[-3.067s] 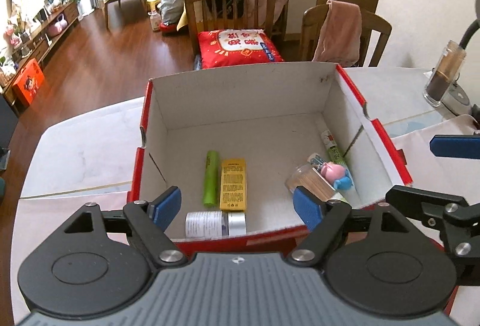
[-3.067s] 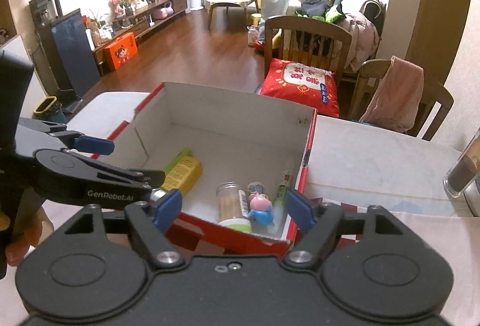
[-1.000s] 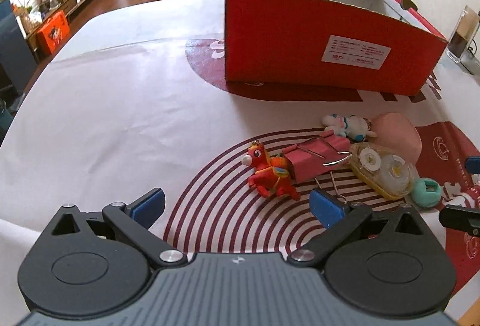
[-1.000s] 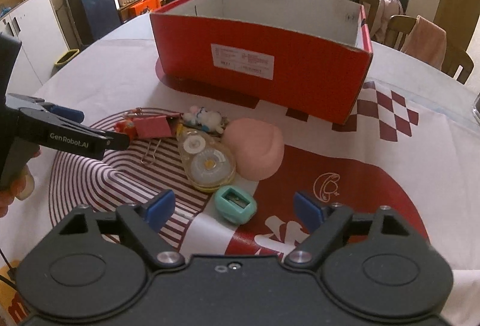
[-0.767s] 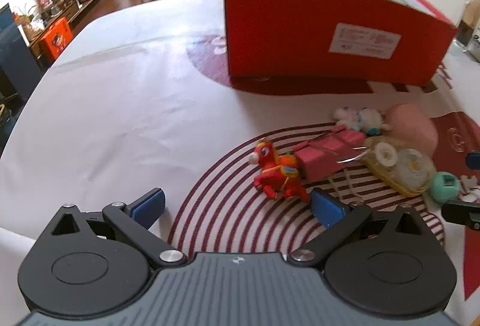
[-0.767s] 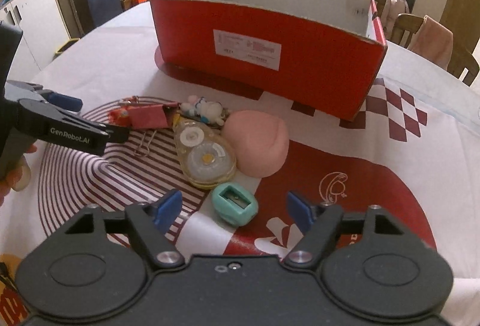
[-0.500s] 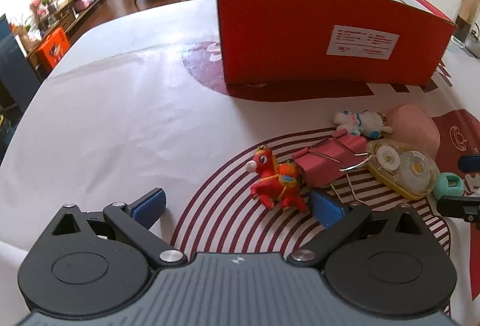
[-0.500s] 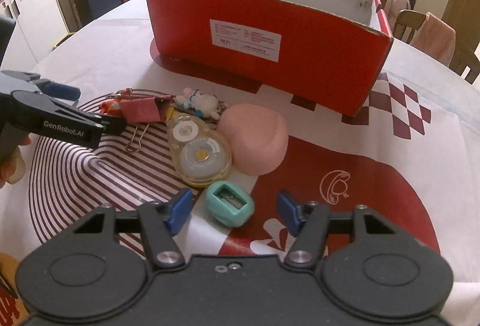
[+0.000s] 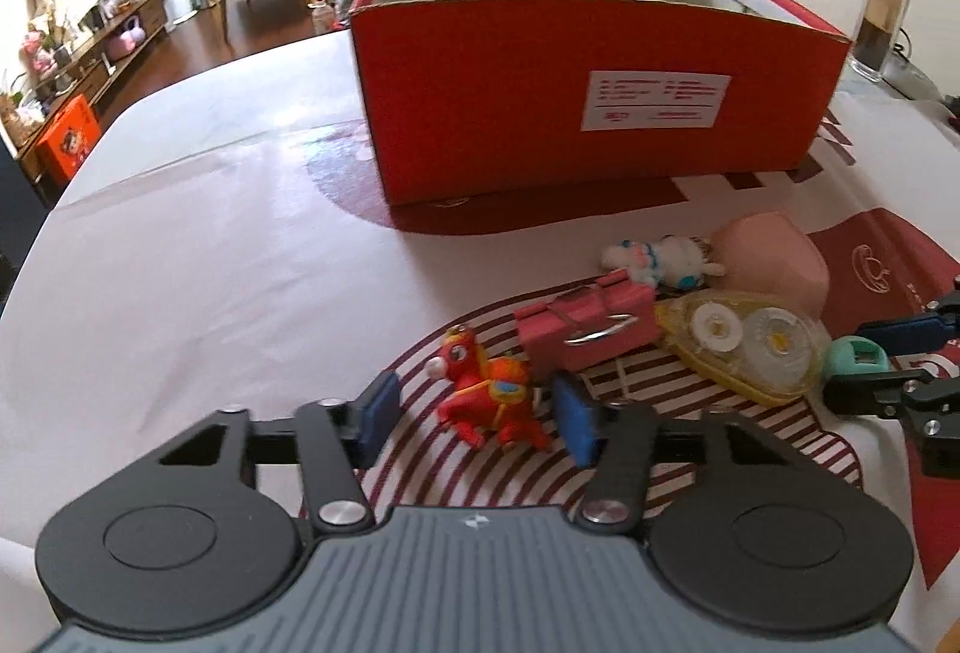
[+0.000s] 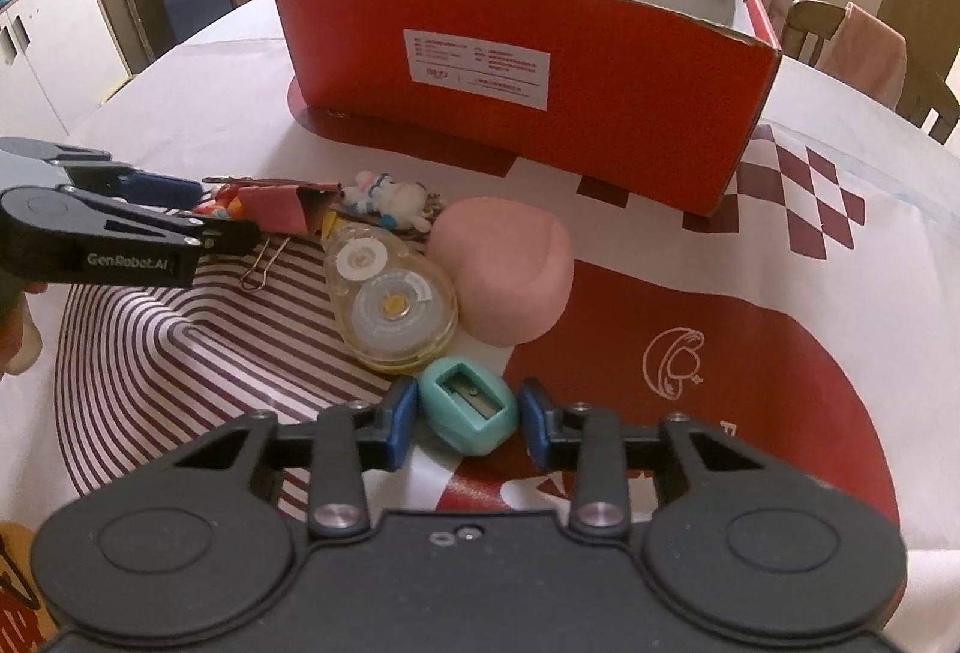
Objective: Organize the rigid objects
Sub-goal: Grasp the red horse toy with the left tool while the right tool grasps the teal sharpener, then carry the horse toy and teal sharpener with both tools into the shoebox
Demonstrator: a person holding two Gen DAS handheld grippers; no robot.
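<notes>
- A double pick-up is in hand: the left gripper [image 9: 474,413] is lowered around the small red-and-orange toy horse [image 9: 489,395], near the left end of the row of loose things on the white-and-maroon patterned tablecloth [image 9: 198,263]. Its jaws have just been closing; gaps still show beside the horse, so nothing is gripped yet.
- The right gripper [image 10: 468,422], nearer the tablecloth's near edge, has just been closing on the teal plastic pencil sharpener [image 10: 469,412]; its pads appear to touch both sides.
- Next, firm closure is called for, then a lift over the wall of the red cardboard box [image 10: 528,77].
- The box's contents are hidden by its near wall.
</notes>
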